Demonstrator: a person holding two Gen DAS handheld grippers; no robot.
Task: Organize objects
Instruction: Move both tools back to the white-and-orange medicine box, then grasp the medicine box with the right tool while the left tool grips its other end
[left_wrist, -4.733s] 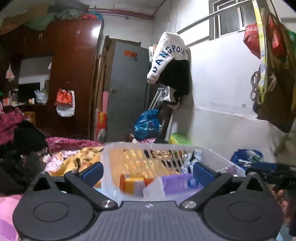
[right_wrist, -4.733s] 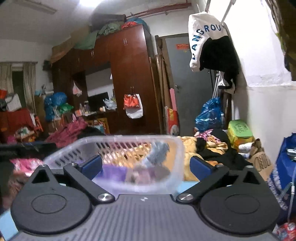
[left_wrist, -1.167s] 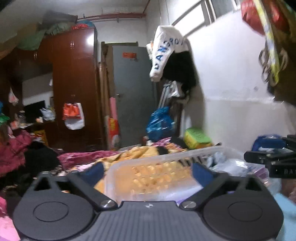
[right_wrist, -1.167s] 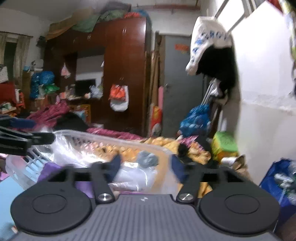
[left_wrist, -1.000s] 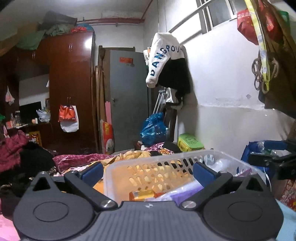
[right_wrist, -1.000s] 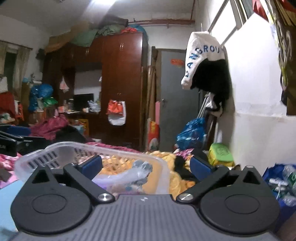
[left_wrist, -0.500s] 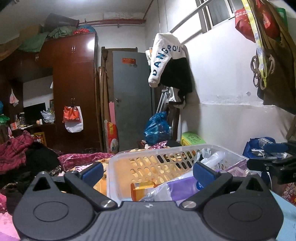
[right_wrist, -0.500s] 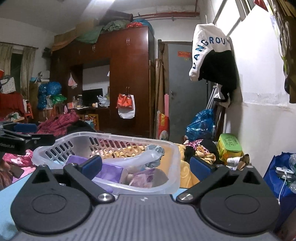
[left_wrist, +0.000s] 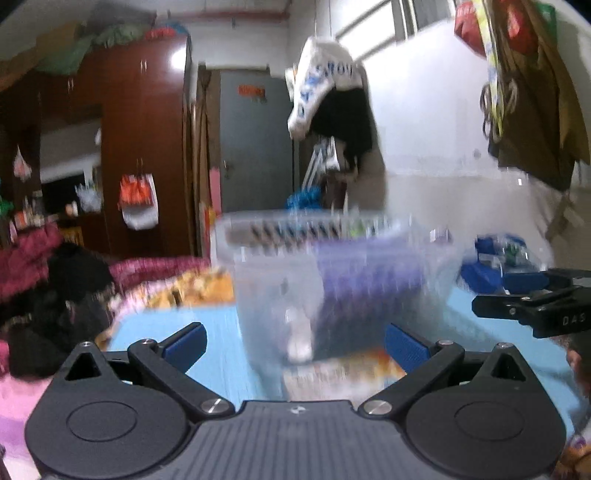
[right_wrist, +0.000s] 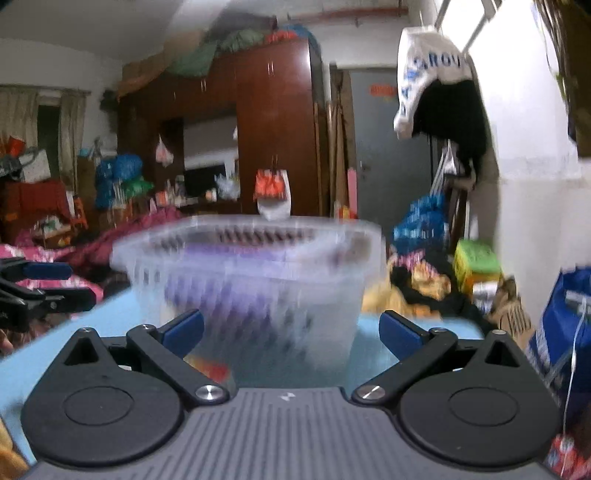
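Observation:
A translucent plastic basket (left_wrist: 332, 266) with slotted walls stands on a light blue surface (left_wrist: 207, 354), blurred by motion. It holds a purple packet (left_wrist: 369, 280) and other items I cannot make out. My left gripper (left_wrist: 295, 347) is open, its blue pads either side of the basket's near wall and apart from it. The basket also shows in the right wrist view (right_wrist: 251, 280). My right gripper (right_wrist: 291, 332) is open in front of it. Each gripper shows at the edge of the other's view.
A brown wardrobe (right_wrist: 273, 122) and grey door (left_wrist: 251, 140) stand at the back. Clothes hang on the white wall (left_wrist: 325, 99). Piled clothes and blankets (left_wrist: 55, 280) lie left; bags and a green box (right_wrist: 476, 262) lie right.
Both grippers have dropped lower, so the basket now sits higher in both views and the blue surface shows under it. The views are now blurred by motion.

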